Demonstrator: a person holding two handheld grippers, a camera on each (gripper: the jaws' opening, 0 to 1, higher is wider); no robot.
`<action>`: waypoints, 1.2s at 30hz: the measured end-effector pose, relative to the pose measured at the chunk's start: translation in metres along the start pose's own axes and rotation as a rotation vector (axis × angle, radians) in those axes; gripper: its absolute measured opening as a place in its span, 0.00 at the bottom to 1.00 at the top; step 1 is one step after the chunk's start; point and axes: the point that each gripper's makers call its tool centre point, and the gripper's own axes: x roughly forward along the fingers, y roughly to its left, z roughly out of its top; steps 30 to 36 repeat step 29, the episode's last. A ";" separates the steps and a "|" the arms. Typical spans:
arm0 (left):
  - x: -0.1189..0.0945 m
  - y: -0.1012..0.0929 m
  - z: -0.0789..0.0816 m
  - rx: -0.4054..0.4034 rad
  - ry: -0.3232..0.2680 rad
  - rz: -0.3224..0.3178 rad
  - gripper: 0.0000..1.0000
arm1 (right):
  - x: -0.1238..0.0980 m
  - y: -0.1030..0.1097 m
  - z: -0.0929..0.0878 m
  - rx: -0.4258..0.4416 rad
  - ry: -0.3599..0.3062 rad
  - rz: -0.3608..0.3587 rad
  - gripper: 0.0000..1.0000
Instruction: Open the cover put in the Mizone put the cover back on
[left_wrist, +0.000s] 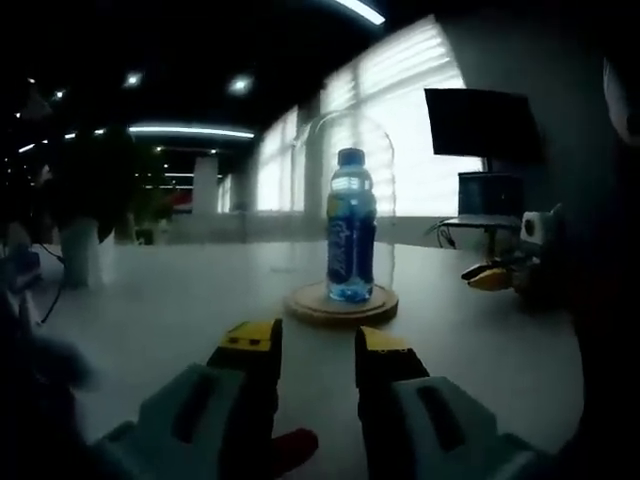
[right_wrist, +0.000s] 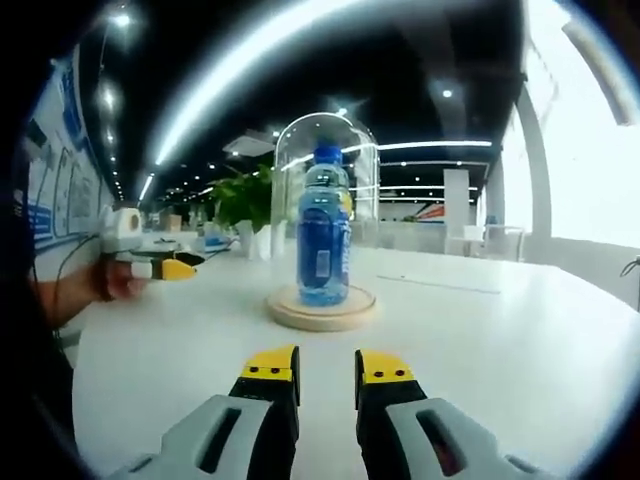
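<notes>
Blue Mizone bottle (left_wrist: 351, 230) upright on round wood base (left_wrist: 341, 306), under clear glass cover (right_wrist: 328, 140).

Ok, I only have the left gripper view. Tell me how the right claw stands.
Observer: The right claw is open and empty, aimed at the wooden base, short of it.
Operator: Report the dome's top.
Observer: The glass dome closes in a clear rounded top over the Mizone bottle and its blue cap.
Operator: Place my claw.
Observer: A hand holds the left claw low over the table, apart from the dome.
</notes>
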 end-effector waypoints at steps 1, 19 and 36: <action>0.000 0.002 0.000 0.001 0.001 0.002 0.23 | 0.000 0.000 0.000 0.002 0.000 -0.001 0.14; 0.001 -0.002 -0.008 -0.011 0.022 0.001 0.21 | 0.000 -0.005 0.000 0.024 -0.005 -0.021 0.14; 0.001 -0.001 -0.009 -0.018 0.028 0.004 0.21 | -0.001 -0.004 0.001 0.019 -0.006 -0.021 0.14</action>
